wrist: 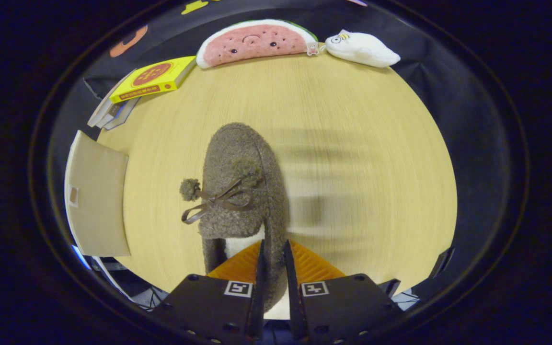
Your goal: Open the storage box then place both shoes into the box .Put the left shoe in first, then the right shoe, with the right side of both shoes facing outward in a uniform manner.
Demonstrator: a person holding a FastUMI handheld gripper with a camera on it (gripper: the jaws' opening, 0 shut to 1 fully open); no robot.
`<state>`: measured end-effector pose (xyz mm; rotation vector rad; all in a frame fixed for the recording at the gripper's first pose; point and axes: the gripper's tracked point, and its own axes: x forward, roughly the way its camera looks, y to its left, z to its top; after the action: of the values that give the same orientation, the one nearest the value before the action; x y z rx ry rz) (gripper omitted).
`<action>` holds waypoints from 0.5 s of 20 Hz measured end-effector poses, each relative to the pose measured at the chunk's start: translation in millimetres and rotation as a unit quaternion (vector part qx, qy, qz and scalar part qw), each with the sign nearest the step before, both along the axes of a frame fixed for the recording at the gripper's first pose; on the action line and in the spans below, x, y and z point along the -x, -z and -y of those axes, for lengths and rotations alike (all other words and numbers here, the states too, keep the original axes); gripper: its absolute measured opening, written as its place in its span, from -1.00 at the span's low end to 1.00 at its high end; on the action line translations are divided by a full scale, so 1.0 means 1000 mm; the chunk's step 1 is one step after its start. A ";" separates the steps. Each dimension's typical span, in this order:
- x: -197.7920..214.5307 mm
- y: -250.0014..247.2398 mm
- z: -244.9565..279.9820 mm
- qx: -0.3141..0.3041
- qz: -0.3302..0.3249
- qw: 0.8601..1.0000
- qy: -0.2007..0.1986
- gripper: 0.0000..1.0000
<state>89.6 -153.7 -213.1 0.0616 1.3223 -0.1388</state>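
A fuzzy brown slipper shoe [245, 182] with a ribbon bow and two pom-poms hangs above the wooden table [352, 143], toe pointing away from me. My gripper [272, 254] is shut on the right side wall of its heel opening, the rim squeezed between both fingers. The shoe's white lining shows just left of the fingers. A beige storage box [96, 201] stands off the table's left edge, well left of the shoe; I see a flat beige face with a small cut-out handle.
At the table's far edge lie a watermelon-slice plush [252, 42] and a white plush [364, 48]. A yellow book [154, 79] rests on a small stack of books at the far left. The wall cloth surrounds the table.
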 end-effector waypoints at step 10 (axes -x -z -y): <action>0.010 -0.022 -0.010 -0.042 0.013 0.998 0.034 -0.99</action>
<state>79.9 -144.1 -191.4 0.1788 1.3010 -0.1393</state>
